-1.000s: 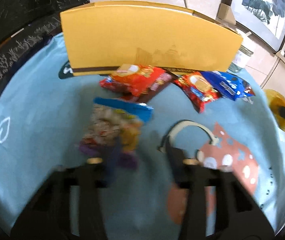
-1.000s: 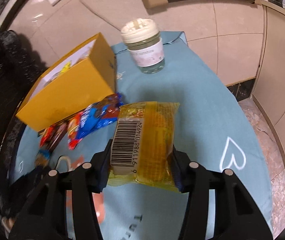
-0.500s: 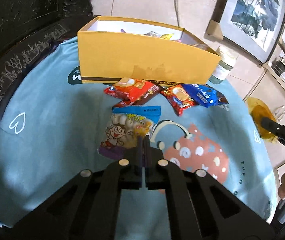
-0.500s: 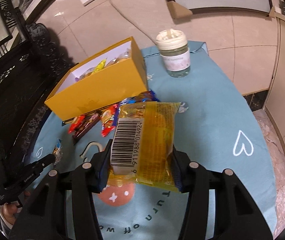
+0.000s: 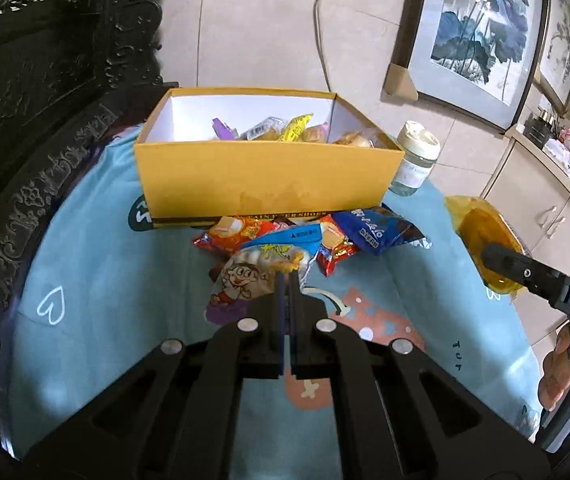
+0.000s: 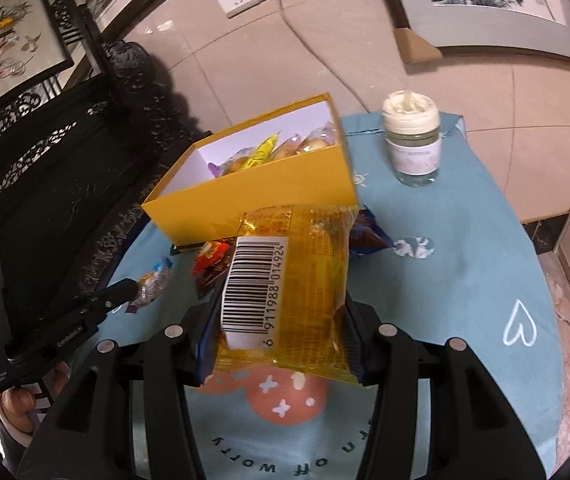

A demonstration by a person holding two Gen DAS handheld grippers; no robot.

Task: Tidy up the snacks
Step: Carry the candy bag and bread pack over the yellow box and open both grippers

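Yellow snack packet (image 6: 305, 276), lengthwise along right gripper (image 6: 281, 336), points boxward.

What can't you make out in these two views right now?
- Yellow box: its near wall hides the snacks' lower parts, left wrist view.
- Red packets: partly covered by the yellow packet, right wrist view.
- Jar: label print too small.

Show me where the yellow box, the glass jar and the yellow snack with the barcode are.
yellow box (image 5: 265, 176), left wrist view, on its front wall.
glass jar (image 6: 415, 152), right wrist view, on its label.
yellow snack packet (image 6: 309, 276), right wrist view, on the wrapper beside the barcode.
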